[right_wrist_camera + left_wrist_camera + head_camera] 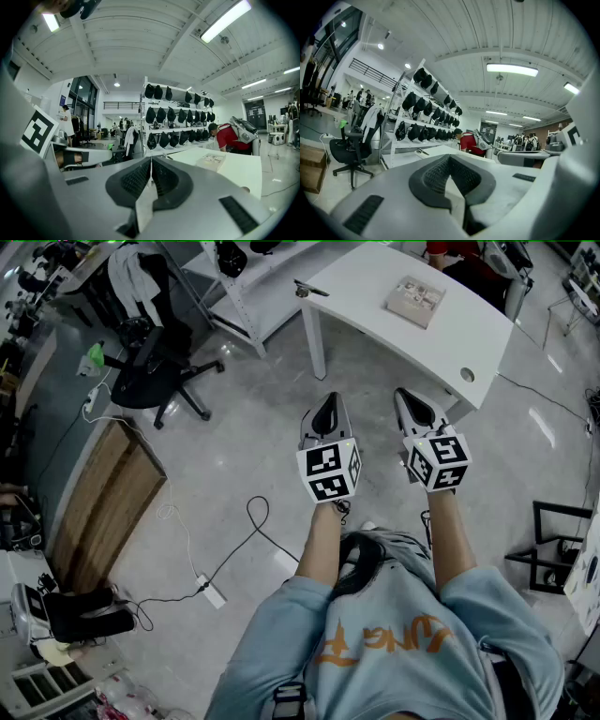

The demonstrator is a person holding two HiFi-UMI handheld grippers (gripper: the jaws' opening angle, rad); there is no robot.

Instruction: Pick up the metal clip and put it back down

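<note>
The metal clip (305, 289) is a small dark piece lying at the near left corner of the white table (375, 329). It also shows in the left gripper view as the clip (423, 152), and in the right gripper view as the clip (167, 157). My left gripper (325, 409) and right gripper (413, 403) are held side by side above the floor, short of the table and apart from the clip. The left gripper (450, 160) is shut and holds nothing. The right gripper (151, 163) is likewise shut and holds nothing.
A flat box (415, 301) lies on the table, right of the clip. A black office chair (155, 371) stands at the left, beside a wooden cabinet (103, 493). A cable (253, 514) and power strip (214, 594) lie on the floor. A helmet rack (422, 115) stands behind the table.
</note>
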